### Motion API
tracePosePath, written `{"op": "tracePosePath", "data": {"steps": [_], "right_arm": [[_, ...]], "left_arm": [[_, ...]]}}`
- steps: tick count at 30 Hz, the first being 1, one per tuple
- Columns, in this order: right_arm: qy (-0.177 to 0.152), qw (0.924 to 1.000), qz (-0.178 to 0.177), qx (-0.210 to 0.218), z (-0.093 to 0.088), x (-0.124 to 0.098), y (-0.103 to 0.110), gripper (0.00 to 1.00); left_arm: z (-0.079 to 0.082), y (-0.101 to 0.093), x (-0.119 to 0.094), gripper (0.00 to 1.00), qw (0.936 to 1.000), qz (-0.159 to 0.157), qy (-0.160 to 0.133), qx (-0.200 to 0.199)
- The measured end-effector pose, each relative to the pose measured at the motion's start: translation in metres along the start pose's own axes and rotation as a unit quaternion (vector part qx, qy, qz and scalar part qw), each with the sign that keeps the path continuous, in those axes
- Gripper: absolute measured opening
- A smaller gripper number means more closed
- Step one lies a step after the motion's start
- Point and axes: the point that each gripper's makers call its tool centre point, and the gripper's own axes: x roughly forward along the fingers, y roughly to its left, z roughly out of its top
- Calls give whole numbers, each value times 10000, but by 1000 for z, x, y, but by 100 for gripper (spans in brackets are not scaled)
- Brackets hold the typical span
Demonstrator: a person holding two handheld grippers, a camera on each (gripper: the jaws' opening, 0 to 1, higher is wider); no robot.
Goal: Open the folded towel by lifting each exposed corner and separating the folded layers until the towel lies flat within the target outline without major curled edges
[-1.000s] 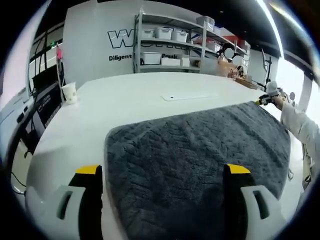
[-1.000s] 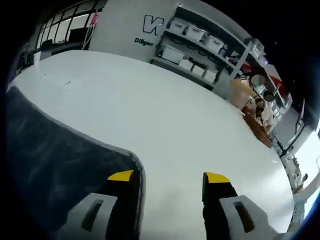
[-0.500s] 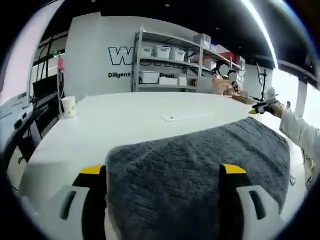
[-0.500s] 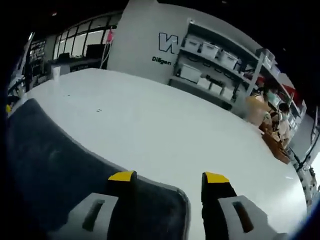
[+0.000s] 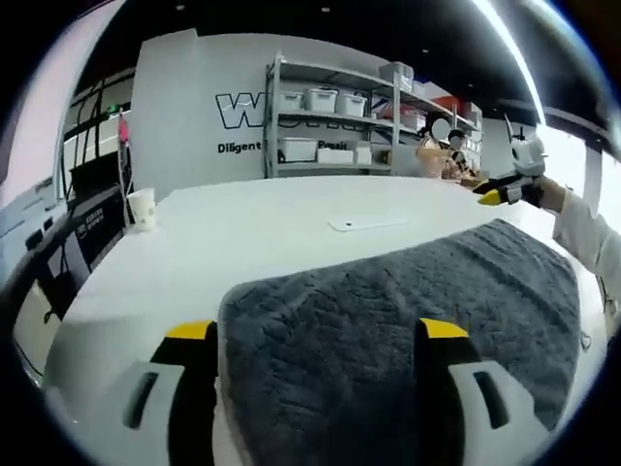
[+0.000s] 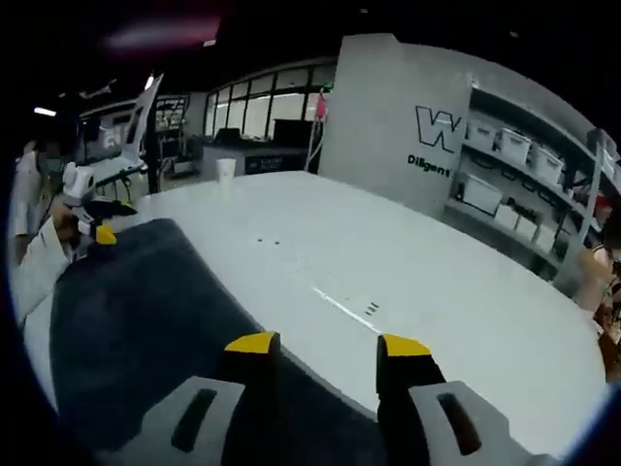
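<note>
A wide white table [image 5: 243,233] fills a workshop backed by storage shelves [image 5: 340,121] and a lettered wall. A grey towel [image 5: 388,320] spreads across the table ahead of the left gripper [image 5: 315,330], running between its spread jaws; whether they pinch the near edge cannot be told. In the right gripper view, the right gripper [image 6: 315,345] holds its jaws parted over the towel's edge. A paper cup [image 5: 142,208] stands well off to the left gripper's far left.

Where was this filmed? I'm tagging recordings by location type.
Probably a workshop or lab: grey metal shelving stacked with white storage bins, wall lettering, and a large white table.
</note>
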Motion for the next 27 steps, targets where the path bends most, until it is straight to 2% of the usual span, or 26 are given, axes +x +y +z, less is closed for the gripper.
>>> {"op": "tracePosePath", "data": {"steps": [2,3,5,6,10,13,16,23,25,27], "right_arm": [[-11,9998,215,-8,7,12,18,35],[4,9991,424,-90,14,23,37,35],[64,9975,644,-271,19,35,55,37],[140,9955,853,-390,21,44,72,39],[99,9924,1181,-319,36,72,109,37],[145,9904,1320,-388,45,91,129,36],[79,9883,1482,-340,57,109,148,32],[44,9852,1692,-263,73,143,181,28],[19,9815,1907,-186,82,157,202,26],[6,9801,1974,-226,89,165,215,26]], "left_arm": [[-1,-1,0,82,10000,-25,26,-5],[-1,-2,0,82,10000,-40,25,-18],[-1,-3,0,83,10000,-54,28,-72],[-2,-3,0,85,9999,-71,48,-100],[-6,-7,1,94,9998,-102,170,-61],[-7,-9,0,99,9997,-136,206,-48],[-7,-14,0,99,9995,-229,219,-47],[-7,-10,-3,99,9996,-131,253,4],[-8,-10,-3,99,9995,-143,277,11],[-9,-11,-3,99,9994,-141,310,31]]}}
